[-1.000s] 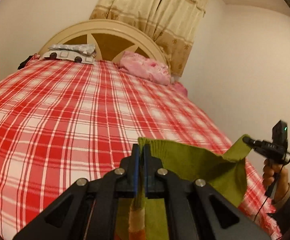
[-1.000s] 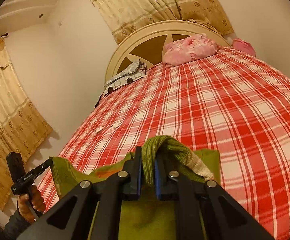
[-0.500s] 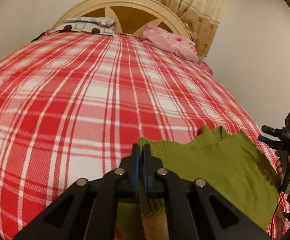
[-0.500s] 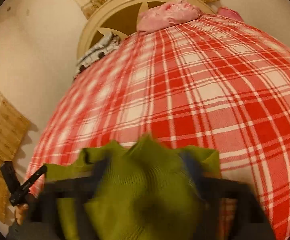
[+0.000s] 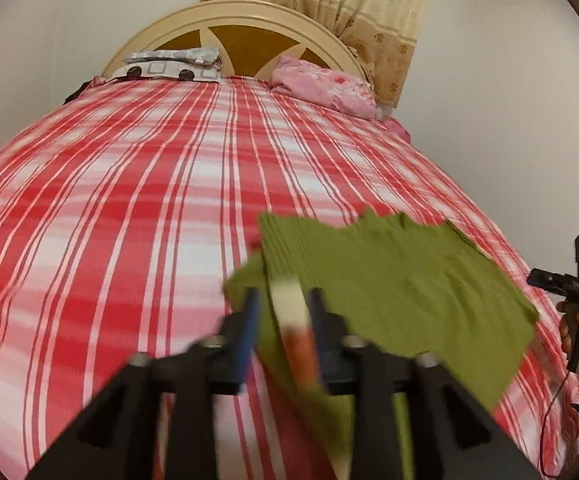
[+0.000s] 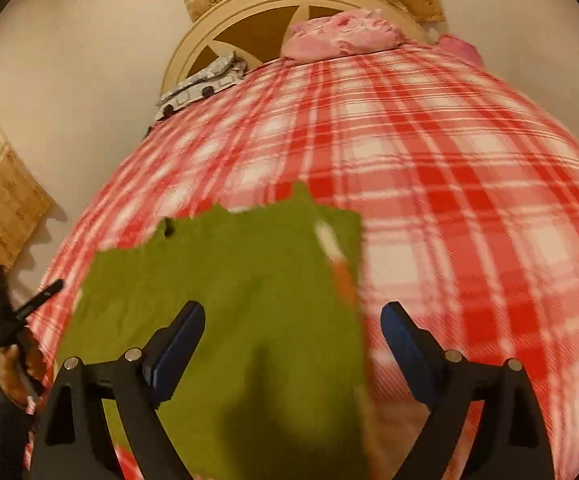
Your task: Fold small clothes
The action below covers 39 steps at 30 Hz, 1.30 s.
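A green knit garment lies spread flat on the red plaid bed. Its white and orange striped band runs between the fingers of my left gripper. Those jaws are opening, and the pads stand clear of the band on both sides. In the right wrist view the same garment lies under my right gripper. That gripper stands wide open just above the cloth and holds nothing. The striped band shows near the garment's right edge.
A cream headboard stands at the far end of the bed. A pink pillow and a folded grey and white cloth lie against it. Curtains hang behind, and a white wall runs along the right side.
Both grippers have sunk toward the bed and the hanging garment now lies flat. The right gripper opened and let go of it first. The left jaws have just parted.
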### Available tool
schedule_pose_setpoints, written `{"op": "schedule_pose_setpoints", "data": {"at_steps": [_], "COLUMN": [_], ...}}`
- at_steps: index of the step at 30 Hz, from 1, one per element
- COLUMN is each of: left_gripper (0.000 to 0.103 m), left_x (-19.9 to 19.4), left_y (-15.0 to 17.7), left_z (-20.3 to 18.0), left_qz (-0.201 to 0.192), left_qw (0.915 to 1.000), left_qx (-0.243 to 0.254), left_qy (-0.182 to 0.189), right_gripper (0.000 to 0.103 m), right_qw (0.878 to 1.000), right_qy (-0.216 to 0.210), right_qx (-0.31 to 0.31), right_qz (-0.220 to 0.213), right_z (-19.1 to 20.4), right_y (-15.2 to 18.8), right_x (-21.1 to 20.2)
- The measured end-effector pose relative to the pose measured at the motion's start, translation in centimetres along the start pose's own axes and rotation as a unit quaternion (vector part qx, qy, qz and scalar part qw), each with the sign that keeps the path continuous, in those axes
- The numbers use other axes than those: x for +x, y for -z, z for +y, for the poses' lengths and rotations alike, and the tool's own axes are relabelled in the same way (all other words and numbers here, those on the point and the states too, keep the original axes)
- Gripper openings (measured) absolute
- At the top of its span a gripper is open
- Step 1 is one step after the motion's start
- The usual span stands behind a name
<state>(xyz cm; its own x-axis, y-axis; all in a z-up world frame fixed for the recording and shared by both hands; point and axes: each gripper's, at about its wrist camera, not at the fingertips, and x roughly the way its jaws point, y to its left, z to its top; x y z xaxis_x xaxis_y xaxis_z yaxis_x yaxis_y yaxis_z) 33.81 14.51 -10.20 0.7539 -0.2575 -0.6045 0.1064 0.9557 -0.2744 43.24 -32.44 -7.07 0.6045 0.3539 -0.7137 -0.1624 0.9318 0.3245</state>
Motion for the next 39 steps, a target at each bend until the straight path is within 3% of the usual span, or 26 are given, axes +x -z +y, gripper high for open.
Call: {"op": "schedule_pose_setpoints", "data": {"at_steps": [1,6,10,12,16,17,18,19,20,21,22,23,32,34,39], "left_gripper": [0.049,0.052,0.053,0.053,0.053,0.052,0.051,0.049,0.045,0.035,0.028,0.027,0.027,0.011,0.011], "left_x": [-1.0,-3.4,-3.1,-2.6,-1.9,-1.8,-1.7,-1.7,-1.8,-1.9,-2.0,-2.1,-1.8,-2.0,-2.1], "left_y": [0.9,4.3,6.2,6.8,7.4,7.6,7.7,7.8,7.9,8.1,8.3,8.5,8.6,8.8,9.4], "left_z": [-0.3,-2.2,-3.3,-3.6,-3.9,-3.9,-4.0,-4.0,-4.1,-4.4,-4.6,-4.8,-4.4,-4.6,-4.2], "left_qz": [-0.003,0.003,0.025,0.035,0.042,0.042,0.042,0.042,0.042,0.043,0.044,0.042,0.044,0.043,0.054], "left_qw": [1.0,0.9992,0.9984,0.9981,0.9976,0.9975,0.9974,0.9973,0.9972,0.9969,0.9969,0.9973,0.9972,0.9982,0.9977], "left_qx": [-0.004,-0.023,-0.03,-0.032,-0.037,-0.038,-0.038,-0.036,-0.034,-0.027,-0.021,-0.012,-0.019,-0.01,-0.019], "left_qy": [0.005,0.031,0.04,0.04,0.042,0.042,0.045,0.048,0.053,0.059,0.061,0.058,0.056,0.042,0.035], "right_gripper": [0.09,0.088,0.079,0.067,0.057,0.046,0.026,0.017,0.012,0.009,0.009,0.009,0.008,0.008,0.009], "right_qw": [1.0,1.0,0.999,0.999,0.999,0.999,0.999,0.999,0.999,0.999,0.999,0.999,0.999,0.999,0.999], "right_qy": [-0.002,-0.007,-0.004,-0.007,-0.006,-0.006,-0.007,-0.019,-0.025,-0.025,-0.02,-0.02,-0.025,-0.019,-0.012], "right_qx": [0.008,0.016,0.019,0.022,0.012,0.012,0.014,0.018,0.017,0.012,0.002,-0.002,0.008,0.002,0.009], "right_qz": [0.002,0.014,0.031,0.04,0.052,0.051,0.048,0.041,0.035,0.03,0.026,0.024,0.031,0.028,0.035], "right_z": [-0.4,-1.0,-0.8,-1.0,-0.6,-0.6,-0.7,-0.9,-0.8,-0.7,-0.4,-0.4,-1.5,-1.1,-1.2], "right_y": [0.4,2.6,3.6,4.3,5.6,5.8,5.9,6.1,6.3,6.5,6.9,7.2,8.6,8.4,8.3], "right_x": [-0.4,-1.7,-1.1,-0.8,-0.4,-0.6,-0.6,-1.2,-1.7,-2.1,-2.7,-3.0,-2.9,-2.9,-2.3]}}
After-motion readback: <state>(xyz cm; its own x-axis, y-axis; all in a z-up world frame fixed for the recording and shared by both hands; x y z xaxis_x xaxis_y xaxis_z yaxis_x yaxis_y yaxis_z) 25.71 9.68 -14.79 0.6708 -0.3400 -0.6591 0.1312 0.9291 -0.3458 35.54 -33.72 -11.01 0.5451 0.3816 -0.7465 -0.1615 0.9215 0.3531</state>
